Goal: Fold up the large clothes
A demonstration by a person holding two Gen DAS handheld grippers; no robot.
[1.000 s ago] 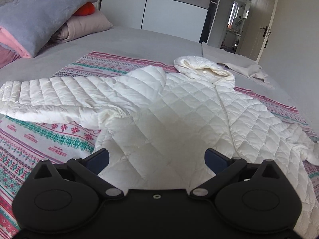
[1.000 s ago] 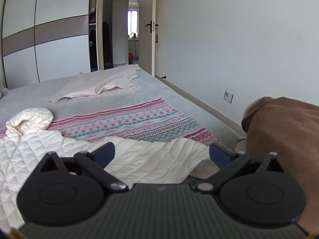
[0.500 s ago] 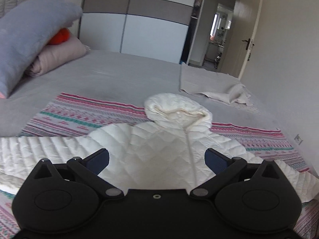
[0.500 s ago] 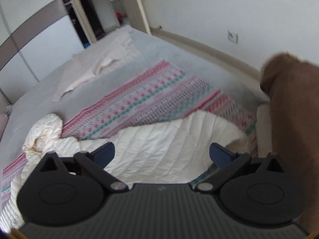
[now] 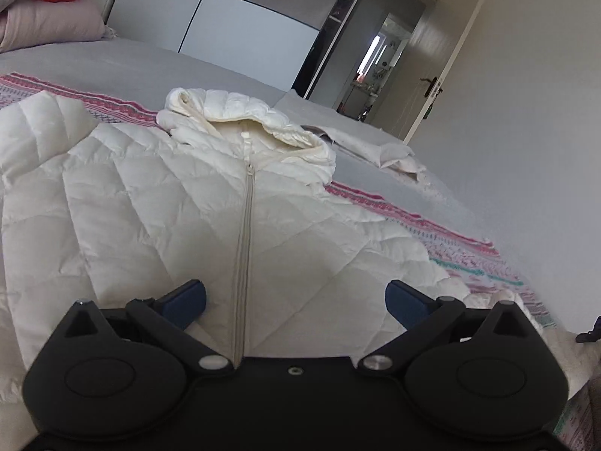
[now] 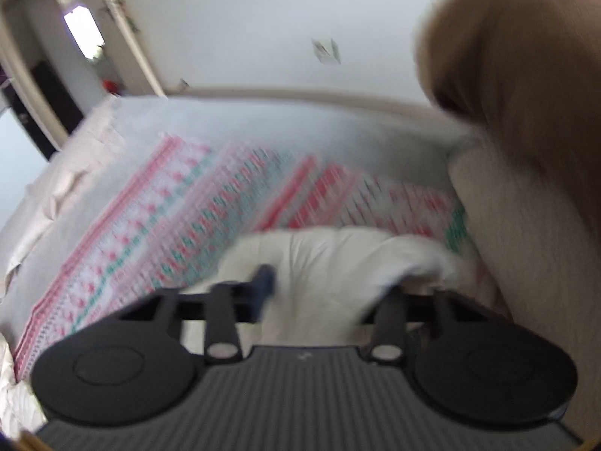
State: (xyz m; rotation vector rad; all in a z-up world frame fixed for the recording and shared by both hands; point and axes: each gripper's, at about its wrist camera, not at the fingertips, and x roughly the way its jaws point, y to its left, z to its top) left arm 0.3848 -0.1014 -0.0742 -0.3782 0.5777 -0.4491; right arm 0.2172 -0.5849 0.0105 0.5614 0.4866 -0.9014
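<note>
A white quilted hooded jacket (image 5: 157,203) lies front-up on a patterned blanket (image 5: 443,225) on the bed, hood (image 5: 248,124) at the far end. My left gripper (image 5: 296,297) hovers low over the jacket's front, open, with the zipper (image 5: 244,233) running between its blue fingertips (image 5: 188,297). In the blurred right wrist view, my right gripper (image 6: 300,285) is down at the end of the jacket's sleeve (image 6: 338,251). Its jaws are closing, and sleeve fabric sits between them. One blue pad (image 6: 265,282) shows against the cloth; the sleeve hides the other.
Pillows (image 5: 49,18) are stacked at the far left before a wardrobe (image 5: 244,26). A beige cloth (image 5: 387,152) lies crumpled beyond the hood, near an open door (image 5: 439,75). A brown fabric mass (image 6: 526,75) and something cream (image 6: 526,248) crowd the right gripper's right side.
The left gripper swung right along the jacket and dropped close over the zipper. The right gripper rolled, sank onto the sleeve end, and its wide jaws drew together on it.
</note>
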